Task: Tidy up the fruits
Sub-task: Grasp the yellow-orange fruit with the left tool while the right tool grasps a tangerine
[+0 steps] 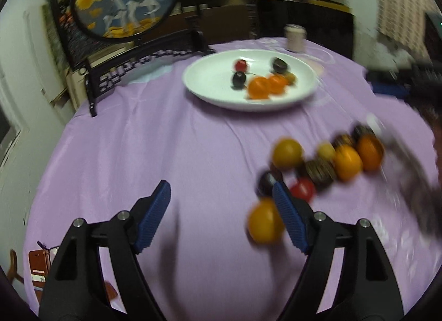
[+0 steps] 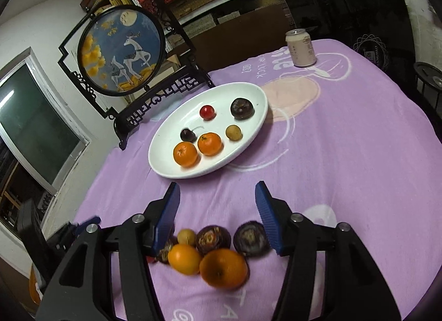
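Observation:
A white plate (image 2: 248, 94) on the purple cloth holds two oranges (image 2: 185, 154), a red cherry (image 2: 207, 112), dark fruits and a small yellow one. It also shows in the left wrist view (image 1: 204, 72). Loose fruit lies near me: oranges (image 2: 223, 268), dark round fruits (image 2: 213, 239) and a small yellow one (image 2: 186, 236). My right gripper (image 2: 216, 191) is open and empty just above this pile. My left gripper (image 1: 221, 189) is open and empty; an orange (image 1: 263, 220) lies beside its right finger, with the blurred pile (image 1: 345, 162) further right.
A round framed deer picture on a black stand (image 2: 121, 50) stands at the cloth's back left. A drink can (image 2: 300, 48) stands at the back. A brown wallet (image 1: 41, 265) lies at the left edge. Shelves fill the background.

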The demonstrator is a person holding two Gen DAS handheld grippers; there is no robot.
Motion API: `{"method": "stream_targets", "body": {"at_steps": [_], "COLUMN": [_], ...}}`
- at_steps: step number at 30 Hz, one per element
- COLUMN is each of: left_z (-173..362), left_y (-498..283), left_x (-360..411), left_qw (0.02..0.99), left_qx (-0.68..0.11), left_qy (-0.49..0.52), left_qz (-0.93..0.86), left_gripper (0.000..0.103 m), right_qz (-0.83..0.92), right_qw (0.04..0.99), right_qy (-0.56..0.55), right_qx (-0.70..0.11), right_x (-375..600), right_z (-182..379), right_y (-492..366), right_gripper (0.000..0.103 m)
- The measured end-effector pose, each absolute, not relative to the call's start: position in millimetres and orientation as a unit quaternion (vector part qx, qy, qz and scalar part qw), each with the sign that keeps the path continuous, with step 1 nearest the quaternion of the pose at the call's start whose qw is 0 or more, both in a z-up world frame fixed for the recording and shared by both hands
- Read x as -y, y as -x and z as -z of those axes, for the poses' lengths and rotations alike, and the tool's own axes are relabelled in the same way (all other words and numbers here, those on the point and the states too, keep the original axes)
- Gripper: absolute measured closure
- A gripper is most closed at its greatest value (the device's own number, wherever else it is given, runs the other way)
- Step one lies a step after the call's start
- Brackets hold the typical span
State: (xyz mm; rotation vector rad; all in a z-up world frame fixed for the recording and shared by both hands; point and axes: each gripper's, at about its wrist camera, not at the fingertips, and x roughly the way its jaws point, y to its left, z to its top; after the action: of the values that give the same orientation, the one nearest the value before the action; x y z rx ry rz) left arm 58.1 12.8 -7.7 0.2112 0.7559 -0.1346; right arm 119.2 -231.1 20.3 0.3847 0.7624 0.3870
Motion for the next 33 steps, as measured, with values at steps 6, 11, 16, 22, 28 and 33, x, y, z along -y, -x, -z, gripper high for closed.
{"method": "stream_targets", "body": {"at_steps": [6,11,16,22,28,33], "left_z": [13.9,28.9,34.2,27.3,26.5,29.0], "left_y": [-47.8,-50.2,-52.2,-53.2,-61.3,-66.0], "left_x": [-2.9,8.2,10.0,1.8,-10.5,-14.2], "left_qw": [0.917,0.902,0.893,0.902,0.903,0.901], "left_qx": [-0.370,-0.398,-0.413,-0.403,-0.412,-0.420], "left_qy": [-0.113,-0.133,-0.129,-0.115,-0.096,-0.093], "left_qz": [0.100,0.107,0.123,0.104,0.072,0.060], "left_gripper": [0.025,0.040,0.067,0.067,0.067,0.067], "right_qz": [-0.188,-0.192,-0.199,-0.206,-0.199,-0.190], "right_qw": [0.890,0.888,0.887,0.879,0.872,0.879], "right_qy": [-0.200,-0.194,-0.181,-0.163,-0.135,-0.092], "right_qx": [-0.364,-0.369,-0.375,-0.399,-0.425,-0.429], "right_x": [238.0,233.0,227.1,220.8,213.0,200.1], "right_z": [-22.2,-21.5,-18.0,-1.1,13.8,19.1], "right_y": [-116.4,-112.6,-102.8,-83.8,-72.0,-67.3], "right_gripper": [0.046,0.046,0.046,0.046,0.046,0.046]}}
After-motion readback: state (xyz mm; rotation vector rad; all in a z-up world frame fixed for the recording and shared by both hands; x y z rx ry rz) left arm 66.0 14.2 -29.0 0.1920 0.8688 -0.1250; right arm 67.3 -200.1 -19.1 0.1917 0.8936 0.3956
